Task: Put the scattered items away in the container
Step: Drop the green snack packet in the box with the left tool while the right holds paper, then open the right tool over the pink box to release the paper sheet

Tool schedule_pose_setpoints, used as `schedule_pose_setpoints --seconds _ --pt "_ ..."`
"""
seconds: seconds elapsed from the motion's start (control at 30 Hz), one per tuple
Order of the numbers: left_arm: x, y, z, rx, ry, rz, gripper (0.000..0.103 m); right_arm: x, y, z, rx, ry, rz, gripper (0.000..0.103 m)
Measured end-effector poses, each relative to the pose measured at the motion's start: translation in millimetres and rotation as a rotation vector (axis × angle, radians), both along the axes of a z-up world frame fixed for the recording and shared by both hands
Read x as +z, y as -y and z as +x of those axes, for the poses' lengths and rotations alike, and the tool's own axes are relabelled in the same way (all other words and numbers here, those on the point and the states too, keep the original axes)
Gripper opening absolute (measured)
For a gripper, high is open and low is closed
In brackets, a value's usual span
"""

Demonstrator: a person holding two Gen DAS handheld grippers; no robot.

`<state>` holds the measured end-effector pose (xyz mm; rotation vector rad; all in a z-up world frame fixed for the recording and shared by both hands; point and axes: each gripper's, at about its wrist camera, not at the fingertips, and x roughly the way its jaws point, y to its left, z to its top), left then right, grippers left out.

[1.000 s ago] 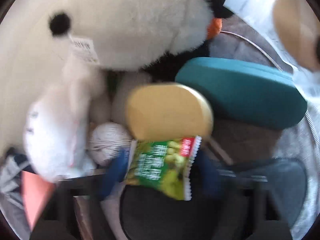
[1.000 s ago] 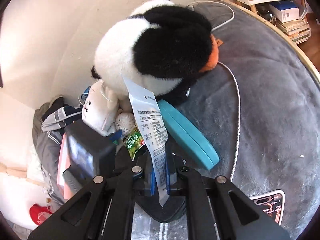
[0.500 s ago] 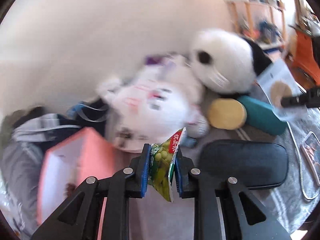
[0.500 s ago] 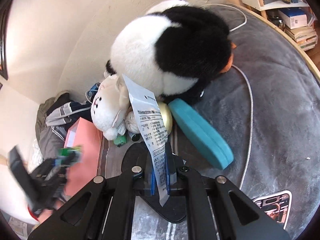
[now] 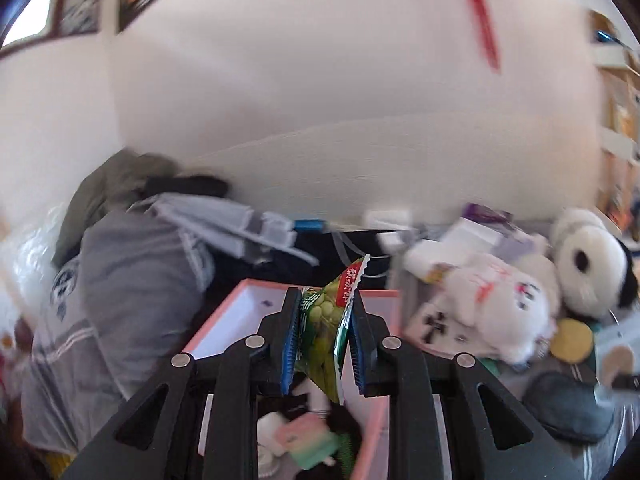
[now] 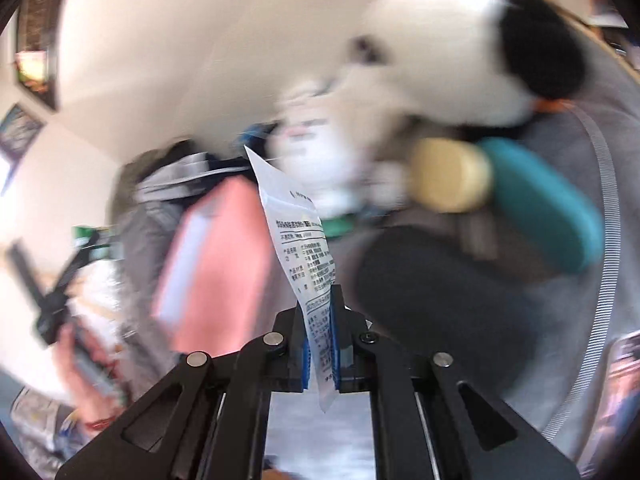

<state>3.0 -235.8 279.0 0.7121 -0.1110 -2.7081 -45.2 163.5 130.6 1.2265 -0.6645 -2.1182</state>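
My left gripper [image 5: 322, 334], jaws opening w/ green snack packet [image 5: 326, 330] btwn pads, hangs over pink box [image 5: 224, 320]. Right gripper [image 6: 322, 340] clamped tight on white sachet [image 6: 298, 232], box just left.

Glossy snack packet [image 5: 325, 332]; fluffy plush panda [image 5: 592, 264].

The left gripper [image 5: 322, 334] hangs over the open pink box [image 5: 386, 412], its jaws opening with a green snack packet [image 5: 326, 332] standing between the blue pads [image 5: 289, 344]. Small items lie blurred in the bottom of the box. Grey clothing [image 5: 132, 280] is heaped to the left; a white plush [image 5: 492, 304] and a panda plush [image 5: 588, 264] lie to the right, beside a dark pouch [image 5: 568, 408].
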Motion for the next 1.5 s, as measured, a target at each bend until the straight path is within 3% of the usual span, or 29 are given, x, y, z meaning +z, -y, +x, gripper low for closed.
schedule_pose_setpoints --seconds 0.03,0.1,0.13,0.23,0.43,0.6,0.67,0.73,0.87,1.0,1.23,1.37,1.5 --pt "-3.6 15.8 -0.8 0.04 0.007 0.012 0.034 12.0 23.3 4.0 0.042 -0.022 -0.021 0.006" --pt "-8.9 50.3 3.5 0.111 -0.002 0.066 0.08 35.0 67.0 9.6 0.122 -0.076 -0.033 0.006" --pt "-8.6 67.0 10.0 0.139 -0.025 0.104 0.085 49.4 93.6 11.9 0.169 -0.111 -0.038 0.006" --pt "-6.5 98.9 28.0 0.193 -0.098 0.191 0.089 82.2 162.6 14.5 0.289 -0.178 -0.073 0.006" --pt "4.4 141.0 70.2 0.254 -0.251 0.265 0.103 115.6 289.0 21.1 0.439 -0.275 -0.058 0.007" --pt "12.1 162.3 85.5 0.277 -0.31 0.296 0.103 111.1 347.3 25.1 0.442 -0.299 0.038 0.02" --pt "12.1 166.3 86.5 0.279 -0.311 0.304 0.103 104.1 352.2 21.8 0.439 -0.264 0.026 0.034" --pt "11.6 167.1 85.6 0.279 -0.305 0.309 0.103 99.4 344.9 18.0 0.4 -0.245 0.022 0.074" --pt "11.3 162.3 80.9 0.263 -0.293 0.319 0.103 95.7 325.0 7.5 0.347 -0.249 0.04 0.075" --pt "13.4 141.4 70.9 0.219 -0.277 0.311 0.103 96.5 278.4 -0.3 0.278 -0.244 0.055 0.075" --pt "7.9 51.7 34.3 0.044 -0.189 0.226 0.103 95.5 126.4 -10.1 0.052 -0.232 0.058 0.075" --pt "-11.9 -32.8 6.3 -0.16 -0.067 0.193 0.103 81.2 22.9 -16.5 -0.131 -0.188 0.032 0.075" --pt "-52.9 -119.2 -23.7 -0.405 0.157 0.324 0.103 45.5 -82.4 -21.3 -0.299 -0.099 -0.062 0.076"
